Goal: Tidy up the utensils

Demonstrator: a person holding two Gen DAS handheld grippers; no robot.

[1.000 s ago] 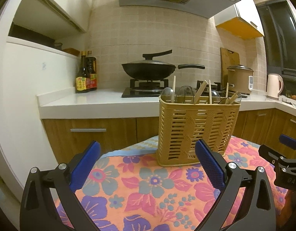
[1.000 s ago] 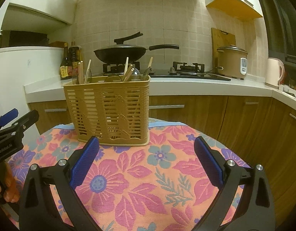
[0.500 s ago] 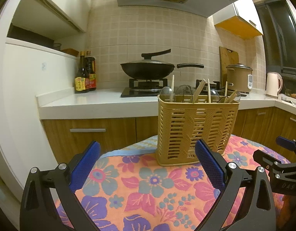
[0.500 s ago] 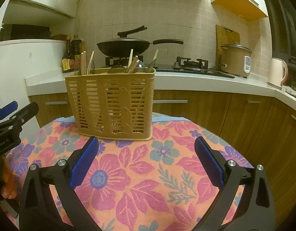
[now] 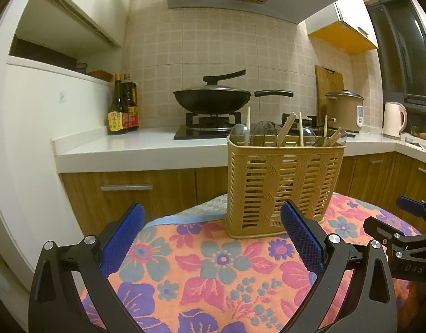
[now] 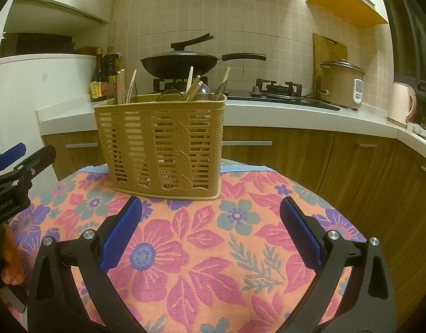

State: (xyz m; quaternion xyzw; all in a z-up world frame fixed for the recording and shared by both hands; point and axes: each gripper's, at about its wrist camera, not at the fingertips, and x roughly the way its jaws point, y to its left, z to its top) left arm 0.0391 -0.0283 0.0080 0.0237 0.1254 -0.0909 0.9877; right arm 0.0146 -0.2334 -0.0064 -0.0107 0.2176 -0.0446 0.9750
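We've got the left gripper (image 5: 211,229) spread wide w/ nothing in it, hovering low over the flowery cloth (image 5: 213,272). Right gripper (image 6: 210,227) is the same – wide apart, empty. Just past both sits the tan basket (image 6: 163,144), upright on the cloth, w/ chopsticks (image 6: 193,86) and spoons (image 5: 264,133) sticking out the top. Behind it – counter, stove and a black wok (image 5: 213,100).

One utensil basket (image 5: 282,186), one wok (image 5: 213,100), two sauce bottles (image 5: 123,108), one rice cooker (image 5: 343,111), one kettle (image 5: 393,119).
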